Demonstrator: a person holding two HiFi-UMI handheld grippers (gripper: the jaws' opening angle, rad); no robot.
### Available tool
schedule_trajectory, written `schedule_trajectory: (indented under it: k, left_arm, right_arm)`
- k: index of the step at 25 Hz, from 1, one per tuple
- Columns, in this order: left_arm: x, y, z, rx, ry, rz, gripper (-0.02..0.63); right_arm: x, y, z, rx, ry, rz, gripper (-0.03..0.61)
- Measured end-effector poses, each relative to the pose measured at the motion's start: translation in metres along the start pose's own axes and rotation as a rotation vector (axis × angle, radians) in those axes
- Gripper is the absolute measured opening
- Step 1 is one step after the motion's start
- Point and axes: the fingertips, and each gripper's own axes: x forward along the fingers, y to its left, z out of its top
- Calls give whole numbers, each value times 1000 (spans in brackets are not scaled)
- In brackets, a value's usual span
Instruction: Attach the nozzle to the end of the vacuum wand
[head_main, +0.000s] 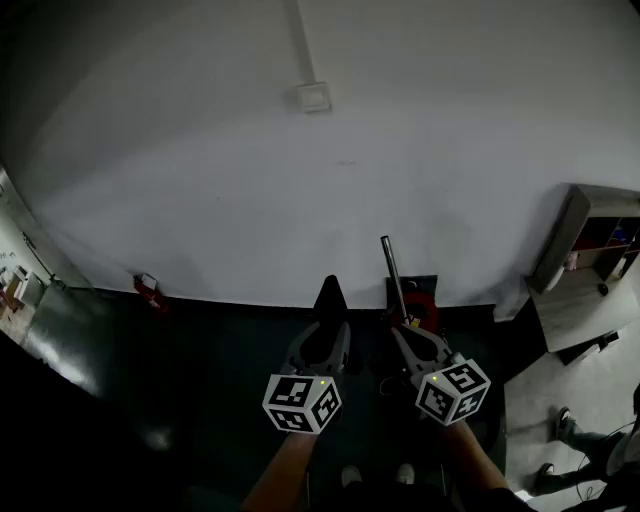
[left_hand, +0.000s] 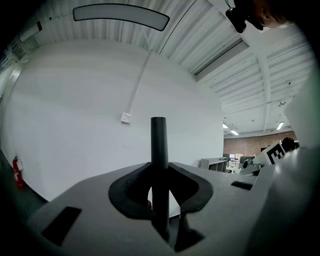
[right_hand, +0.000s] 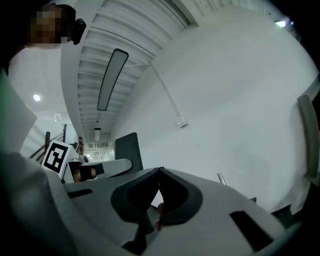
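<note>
In the head view my left gripper (head_main: 329, 325) is shut on a black tapered nozzle (head_main: 330, 296) that sticks up past its fingertips. The left gripper view shows the same nozzle (left_hand: 159, 145) as a dark upright tube clamped between the jaws. My right gripper (head_main: 407, 326) is level beside it with its jaws shut. Its tips are at the foot of a silver vacuum wand (head_main: 392, 272) that rises from a red and black vacuum body (head_main: 428, 306). I cannot tell whether the tips pinch the wand. In the right gripper view the wand's tip (right_hand: 220, 178) shows to the right of the closed jaws.
A white wall fills the view ahead, with a small box (head_main: 313, 97) and a conduit on it. A red fire extinguisher (head_main: 148, 292) stands at the wall's foot on the left. A grey shelf unit (head_main: 590, 245) is at the right. The holder's shoes (head_main: 375, 474) are below.
</note>
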Motion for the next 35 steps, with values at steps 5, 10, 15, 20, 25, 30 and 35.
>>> schedule_trajectory:
  k: [5,10,15,20,25,30,35]
  left_arm:
    - [-5,10,-2,0,2,-13,84]
    - [-17,27,-4,-13,9,-28,84]
    - [-23,42,-8,-27,14,-47,84]
    - [-24,49,-10,-33,24,-74,84]
    - [-19,53,-17,-46,38,-78,84]
    - [-10,54,-25,-44,48,-82,84]
    - [12,61,-31,-45,67,-79,84]
  right_arm:
    - [8,5,-8,4,4,-14,17]
    - [15,15,-17,12,5,-44,17]
    - [20,25,-29,48,3,-54,17]
    - [21,27,-32,50,-4,-90,17]
    - [20,23,-37,55,-2,-109,17]
    - [18,9,-41,64,-8,-128,17]
    - [31,-15,-40,87,-7,-141,17]
